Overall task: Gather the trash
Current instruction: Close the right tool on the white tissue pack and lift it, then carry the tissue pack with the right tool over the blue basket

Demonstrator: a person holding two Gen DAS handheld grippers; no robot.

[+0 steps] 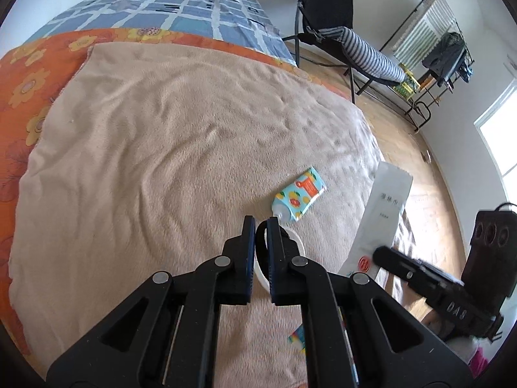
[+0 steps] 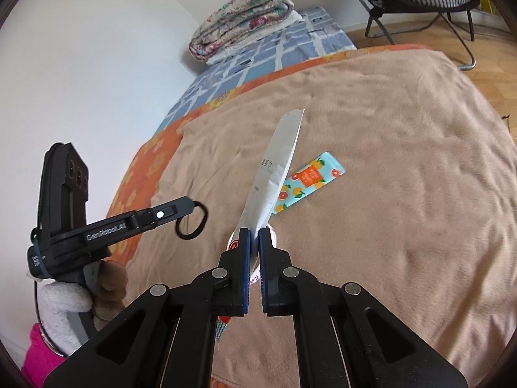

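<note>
The white wrapper, printed with small dark characters too blurred to read and a red round mark, is sticking up above the beige blanket, clamped in the right gripper. The left gripper, lettered "GenRobot.AI", is gripping a black hair tie. A fruit-patterned packet is lying near the blanket's edge.
</note>
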